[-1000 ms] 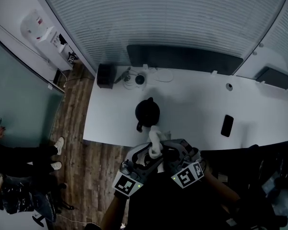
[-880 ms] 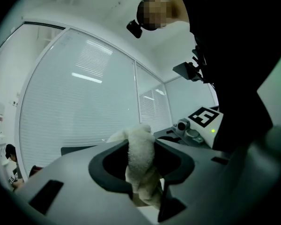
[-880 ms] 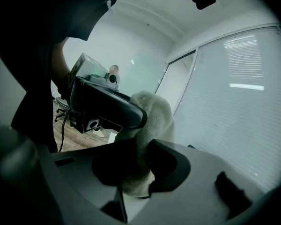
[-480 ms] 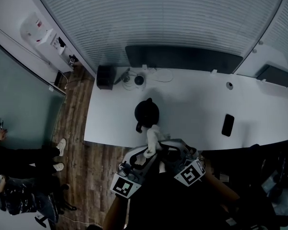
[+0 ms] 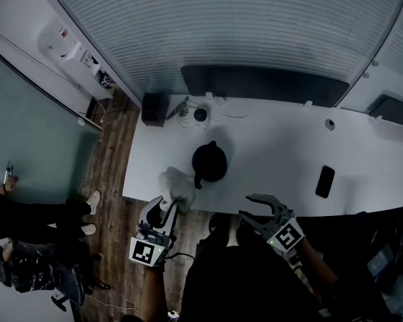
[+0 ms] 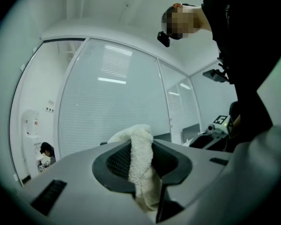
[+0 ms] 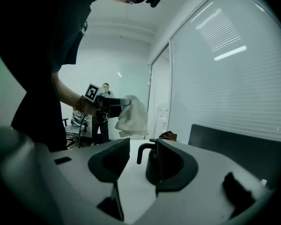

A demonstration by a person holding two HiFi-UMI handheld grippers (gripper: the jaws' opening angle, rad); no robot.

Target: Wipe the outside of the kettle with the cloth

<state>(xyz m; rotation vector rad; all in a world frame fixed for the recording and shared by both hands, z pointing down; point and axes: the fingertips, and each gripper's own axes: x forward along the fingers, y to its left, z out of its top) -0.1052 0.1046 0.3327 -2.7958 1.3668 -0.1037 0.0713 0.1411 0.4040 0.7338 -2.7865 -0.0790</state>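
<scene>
White desk (image 5: 269, 146), blinds behind. Kettle (image 5: 209, 162) stands near the front edge, same spot as a second ago. Back then both my tongs met at that edge with the cloth between them; now they have parted.

Left gripper (image 5: 166, 205) has swung out left, over the desk's front corner. Its jaws are pressed together on the cloth (image 5: 176, 183), which bunches above the tips, near the kettle but apart from it.

Right gripper (image 5: 250, 208) has drawn off to the right, below the desk edge. Its jaws have just been opening and stand spread, with nothing between the pads. Its own view shows the kettle beyond the gap.
</scene>
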